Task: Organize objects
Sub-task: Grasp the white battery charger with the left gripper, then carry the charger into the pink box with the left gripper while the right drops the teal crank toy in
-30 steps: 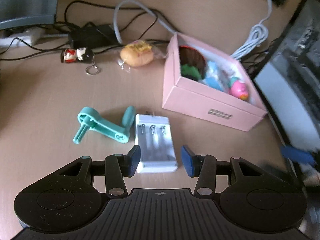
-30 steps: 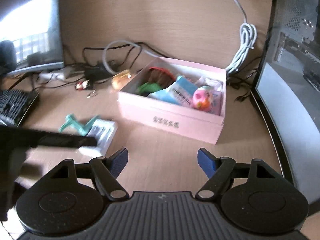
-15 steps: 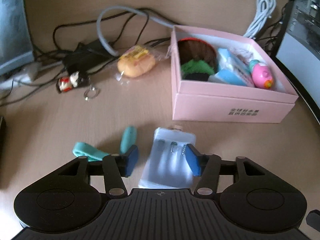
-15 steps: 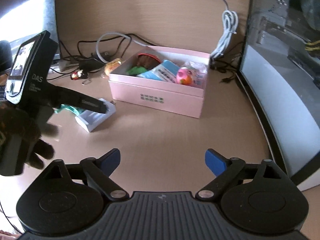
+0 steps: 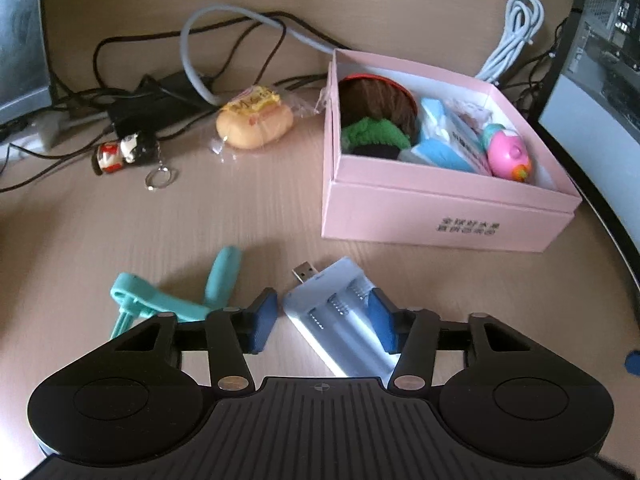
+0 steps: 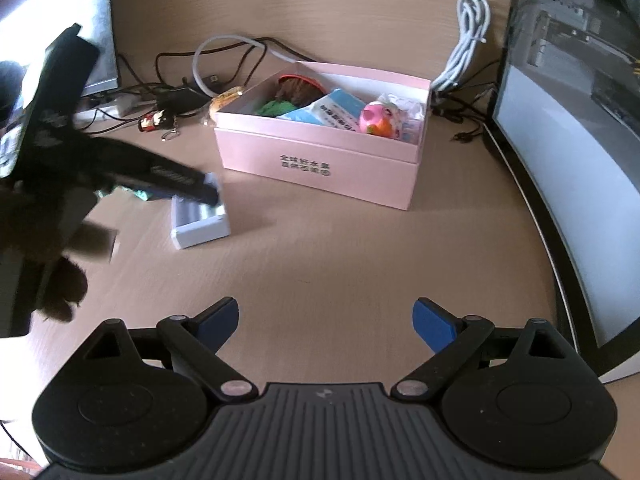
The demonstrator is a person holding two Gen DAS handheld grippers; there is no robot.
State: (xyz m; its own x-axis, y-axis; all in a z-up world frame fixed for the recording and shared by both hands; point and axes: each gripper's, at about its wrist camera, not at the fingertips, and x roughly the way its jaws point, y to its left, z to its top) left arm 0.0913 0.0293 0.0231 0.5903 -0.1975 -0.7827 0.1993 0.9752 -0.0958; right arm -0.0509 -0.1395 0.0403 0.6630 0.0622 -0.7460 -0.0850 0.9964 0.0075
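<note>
A pale wood-grain desk (image 6: 360, 248) fills the scene, daylight falling bright across its middle and leaving soft shadows; at the back a tangle of black cables (image 5: 132, 92) lies beside a grey cable loop (image 5: 224, 20); a coiled white cable (image 6: 468, 40) rests further right; a curved monitor (image 6: 568, 160) edges the right side, glare on its screen; a second screen (image 6: 60, 4) glows at far left.

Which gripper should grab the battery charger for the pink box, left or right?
Left. The left gripper already straddles the charger, jaws closing on it. The right gripper is wide open over bare desk, well short of it.
</note>
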